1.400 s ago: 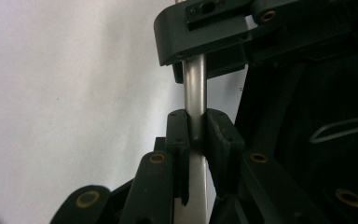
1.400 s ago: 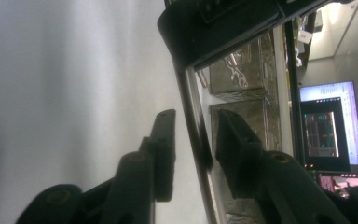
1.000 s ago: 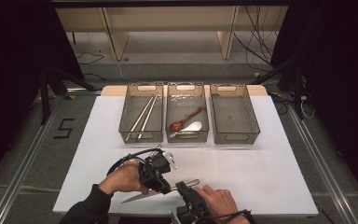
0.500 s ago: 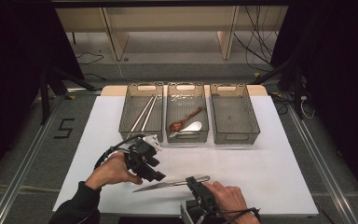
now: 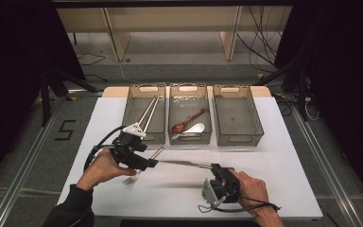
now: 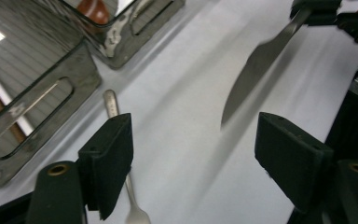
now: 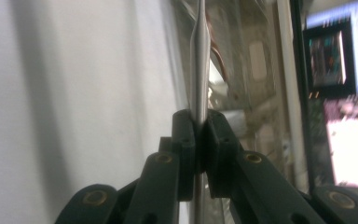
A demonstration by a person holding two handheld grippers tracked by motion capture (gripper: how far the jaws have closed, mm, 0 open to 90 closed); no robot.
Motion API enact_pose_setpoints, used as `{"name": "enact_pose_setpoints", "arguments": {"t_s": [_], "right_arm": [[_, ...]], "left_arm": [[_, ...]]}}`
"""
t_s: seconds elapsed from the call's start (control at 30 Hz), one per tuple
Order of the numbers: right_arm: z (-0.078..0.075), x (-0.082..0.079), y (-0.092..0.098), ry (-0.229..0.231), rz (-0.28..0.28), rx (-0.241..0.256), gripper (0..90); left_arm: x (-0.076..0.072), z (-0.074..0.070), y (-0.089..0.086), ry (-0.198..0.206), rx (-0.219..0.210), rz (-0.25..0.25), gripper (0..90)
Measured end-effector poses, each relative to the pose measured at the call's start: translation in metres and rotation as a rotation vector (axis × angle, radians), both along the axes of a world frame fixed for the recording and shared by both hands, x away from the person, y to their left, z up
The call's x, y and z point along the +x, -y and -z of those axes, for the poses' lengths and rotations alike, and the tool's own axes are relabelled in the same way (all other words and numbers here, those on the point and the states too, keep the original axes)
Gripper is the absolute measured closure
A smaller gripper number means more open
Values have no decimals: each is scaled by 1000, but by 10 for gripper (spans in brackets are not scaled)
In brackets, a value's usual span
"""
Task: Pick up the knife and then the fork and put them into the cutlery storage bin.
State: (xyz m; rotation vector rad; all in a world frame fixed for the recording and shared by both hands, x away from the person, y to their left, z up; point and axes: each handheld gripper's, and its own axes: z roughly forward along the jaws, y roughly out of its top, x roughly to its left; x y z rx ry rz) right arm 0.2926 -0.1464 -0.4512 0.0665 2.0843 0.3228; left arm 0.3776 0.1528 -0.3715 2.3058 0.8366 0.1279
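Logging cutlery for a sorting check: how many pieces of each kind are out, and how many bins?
Chopsticks: 2
Spoons: 2, brown and white
Knife: 1
Fork: 1
Bins: 3, left, middle, right
Total: 6 cutlery pieces, 3 bins

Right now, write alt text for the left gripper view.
The left gripper is open above a white table, with a knife blade pointing between its jaws. A fork lies beneath, beside clear bins.
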Motion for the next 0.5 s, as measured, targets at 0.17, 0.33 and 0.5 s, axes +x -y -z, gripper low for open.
{"name": "enact_pose_setpoints", "arguments": {"t_s": [0.17, 0.33, 0.5], "right_arm": [[-16, 18, 19, -65, 114, 153, 843], [-36, 44, 37, -158, 219, 363, 843], [-51, 73, 53, -264, 311, 559, 843]], "left_arm": [[0, 8, -5, 16, 3, -42, 260], [-1, 18, -8, 33, 17, -65, 234], [-3, 23, -12, 34, -3, -80, 228]]}}
